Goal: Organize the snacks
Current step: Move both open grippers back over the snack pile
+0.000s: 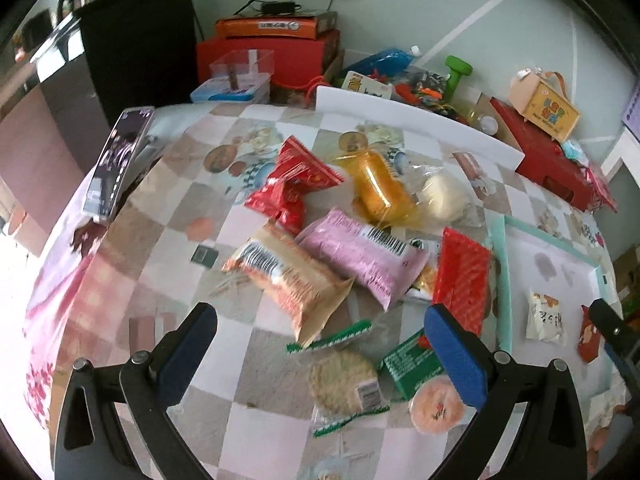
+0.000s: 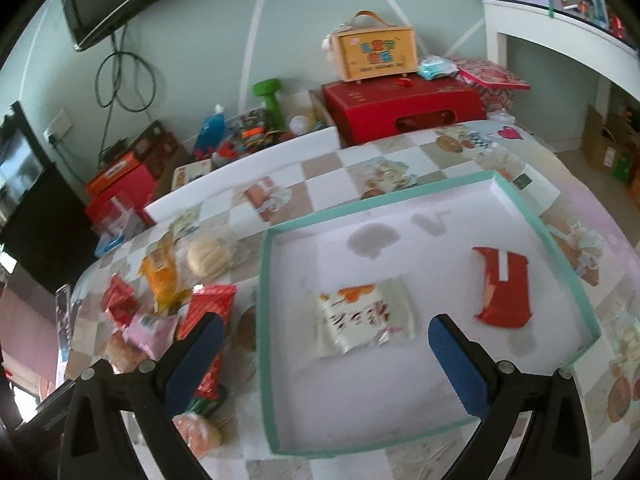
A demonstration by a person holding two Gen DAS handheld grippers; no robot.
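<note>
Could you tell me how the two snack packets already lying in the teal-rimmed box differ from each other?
The white packet is pale with orange and red print, while the red packet is mostly solid red. The white packet lies near the middle of the teal-rimmed box; the red packet sits closer to its right wall. The white one looks slightly larger. Both lie flat, apart from each other, untouched by either claw.

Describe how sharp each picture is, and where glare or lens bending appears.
Left wrist view: the snack pile is softly motion-blurred, with the pink packet smeared; the lower left edge is blown out white. Right wrist view: the white packet in the teal tray is blurred; fisheye curves the table edge.
</note>
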